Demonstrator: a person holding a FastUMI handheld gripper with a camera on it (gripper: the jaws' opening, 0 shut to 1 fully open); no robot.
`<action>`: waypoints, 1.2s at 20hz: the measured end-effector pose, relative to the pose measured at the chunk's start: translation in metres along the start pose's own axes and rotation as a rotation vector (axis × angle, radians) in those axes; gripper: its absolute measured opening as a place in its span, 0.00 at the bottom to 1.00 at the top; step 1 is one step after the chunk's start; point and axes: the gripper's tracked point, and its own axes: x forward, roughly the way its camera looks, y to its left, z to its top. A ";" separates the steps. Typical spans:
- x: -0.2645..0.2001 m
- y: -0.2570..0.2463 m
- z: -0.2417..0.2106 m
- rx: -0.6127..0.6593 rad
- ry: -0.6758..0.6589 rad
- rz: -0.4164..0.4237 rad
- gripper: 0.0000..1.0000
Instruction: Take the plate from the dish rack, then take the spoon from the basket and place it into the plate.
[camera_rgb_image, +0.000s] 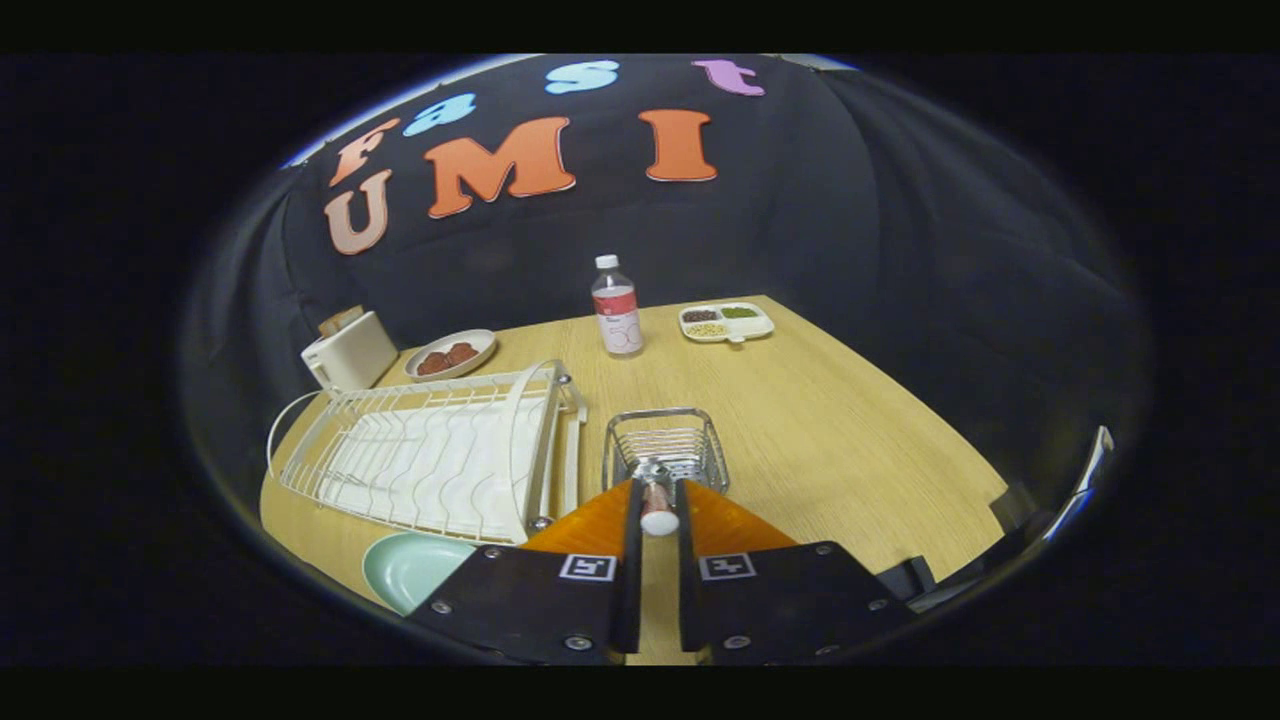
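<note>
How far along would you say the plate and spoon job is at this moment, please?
Done: the plate lies on the table beside the dish rack, which has no plate in it. In hand: the gripper is shut on the spoon, just before the basket. Left: setting the spoon in the plate.

Mint-green plate (410, 567), white dish rack (430, 455)

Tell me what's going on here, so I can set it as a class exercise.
A person's handheld gripper is shut on a spoon, holding it by the handle between its fingers, just in front of the wire basket. The light green plate already lies on the wooden table, in front of the white dish rack. The spoon is not yet in the plate.
</note>
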 end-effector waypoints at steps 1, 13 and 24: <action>0.000 0.003 0.001 -0.010 0.001 0.006 0.15; -0.037 -0.007 0.039 -0.033 -0.001 -0.007 0.11; -0.094 0.013 0.067 -0.008 -0.056 0.092 0.11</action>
